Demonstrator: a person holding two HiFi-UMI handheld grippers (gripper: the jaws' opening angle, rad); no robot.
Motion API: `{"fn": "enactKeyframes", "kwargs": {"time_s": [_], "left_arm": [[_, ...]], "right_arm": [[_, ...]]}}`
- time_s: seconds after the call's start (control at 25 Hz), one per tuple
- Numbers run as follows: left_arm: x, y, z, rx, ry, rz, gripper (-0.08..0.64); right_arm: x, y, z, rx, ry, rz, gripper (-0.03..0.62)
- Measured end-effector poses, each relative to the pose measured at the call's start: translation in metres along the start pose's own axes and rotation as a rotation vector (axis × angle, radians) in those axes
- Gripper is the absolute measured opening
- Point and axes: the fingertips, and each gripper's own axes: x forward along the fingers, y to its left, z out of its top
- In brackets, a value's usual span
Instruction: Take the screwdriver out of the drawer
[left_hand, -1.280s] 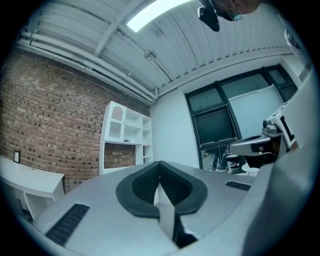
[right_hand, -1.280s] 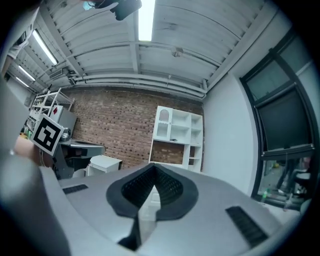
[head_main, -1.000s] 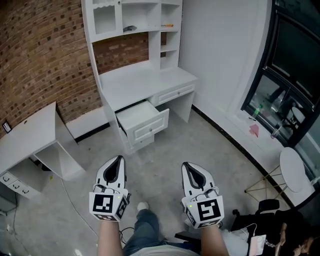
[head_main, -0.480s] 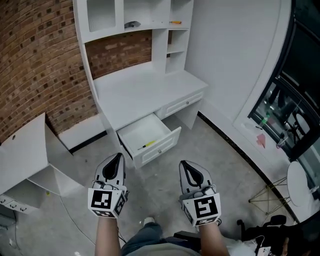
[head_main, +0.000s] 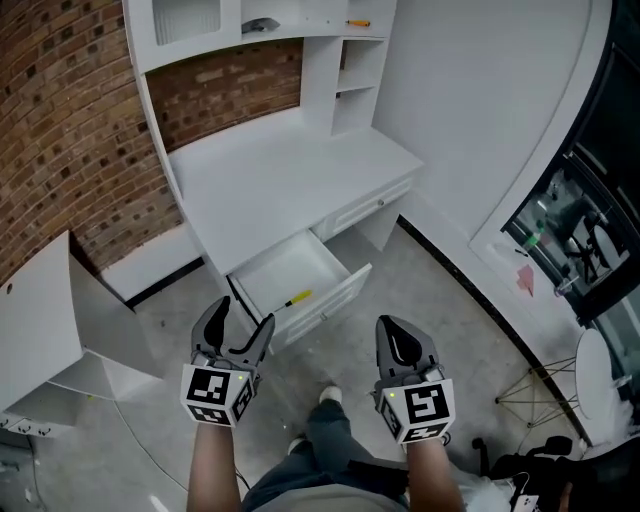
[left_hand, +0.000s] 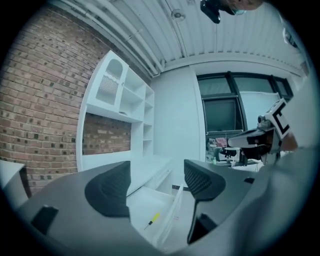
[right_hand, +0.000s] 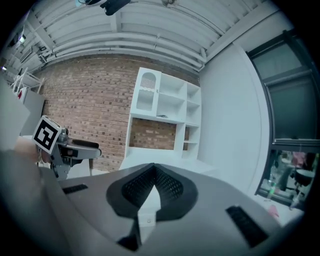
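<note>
A small yellow-handled screwdriver (head_main: 297, 298) lies in the open white drawer (head_main: 268, 272) under the desk; the left gripper view shows the screwdriver (left_hand: 153, 220) through the gap between the jaws. My left gripper (head_main: 240, 318) hovers just short of the drawer's front; its jaws have just been opening and stand open with nothing between them. In its own view the left gripper (left_hand: 155, 181) points level at the drawer. My right gripper (head_main: 393, 326) hangs to the right of the drawer, shut and empty. The right gripper (right_hand: 155, 186) faces the desk.
The white desk (head_main: 290, 170) carries a shelf unit holding a grey object (head_main: 258, 24) and a small orange tool (head_main: 357, 22). A brick wall (head_main: 60, 120) is behind, another white desk (head_main: 40, 320) at left, a window (head_main: 590, 230) at right. The person's leg and shoe (head_main: 328, 400) are below.
Both grippers and the camera have come closer to the desk, so the open drawer and the screwdriver now lie just ahead. The left jaws went from shut to open.
</note>
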Motion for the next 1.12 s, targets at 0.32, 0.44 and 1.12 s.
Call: {"fn": "enactKeyframes", "kwargs": {"time_s": [0.32,0.44,1.12], "left_arm": [[0.089,0.023,-0.036,0.007,0.11,-0.042,0.373],[0.129,0.028,-0.056,0.024,0.158,-0.075,0.371],[0.262,0.033,-0.245,0.018,0.679,-0.199,0.37]], "right_arm": [[0.086,-0.041,-0.026,0.007,0.053,0.024,0.011],[0.123,-0.055,-0.042,0.039,0.086,0.043,0.011],[0.235,-0.141,-0.195,0.195,0.412,0.0,0.011]]}}
